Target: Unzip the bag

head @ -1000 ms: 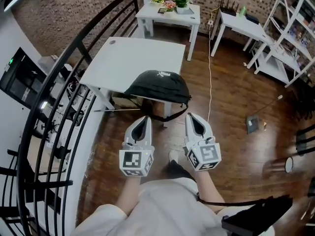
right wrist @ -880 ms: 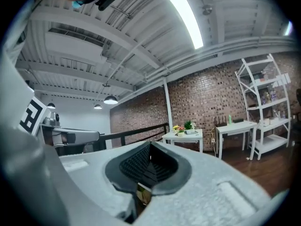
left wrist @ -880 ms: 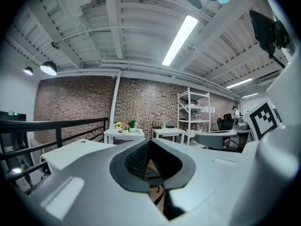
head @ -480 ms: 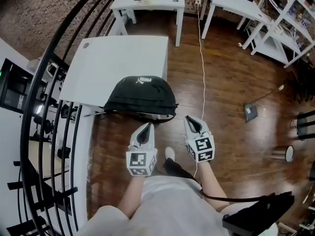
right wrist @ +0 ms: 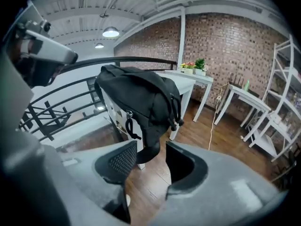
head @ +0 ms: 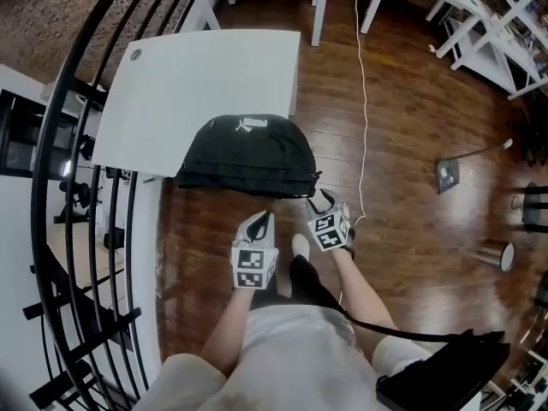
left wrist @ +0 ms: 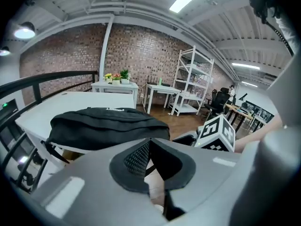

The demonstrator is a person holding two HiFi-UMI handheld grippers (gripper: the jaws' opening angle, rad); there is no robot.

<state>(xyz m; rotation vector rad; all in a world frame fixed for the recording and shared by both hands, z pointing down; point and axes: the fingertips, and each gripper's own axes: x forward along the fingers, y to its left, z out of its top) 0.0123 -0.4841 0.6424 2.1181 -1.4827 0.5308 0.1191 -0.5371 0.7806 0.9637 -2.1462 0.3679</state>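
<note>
A black bag [head: 248,154] lies on the front edge of a white table [head: 197,75], its near side overhanging. My right gripper [head: 318,199] is just off the bag's front right corner and its jaws are opening. In the right gripper view the bag [right wrist: 141,100] fills the middle, a zipper pull cord [right wrist: 129,124] dangles from it, and a strap end hangs beyond the right gripper [right wrist: 151,147], whose pads touch nothing. My left gripper [head: 260,220] is shut and empty, a short way in front of the bag [left wrist: 103,124], seen past the left gripper [left wrist: 149,143].
A black curved railing [head: 81,169] runs along the left. A white cable [head: 364,101] trails over the wooden floor right of the table. A dustpan [head: 447,175] and a metal can [head: 495,253] lie at the right. White shelving [head: 514,24] stands at the far right.
Both grippers have moved forward to the bag. The right gripper's jaws have gone from shut to apart and it has turned toward the bag's right corner.
</note>
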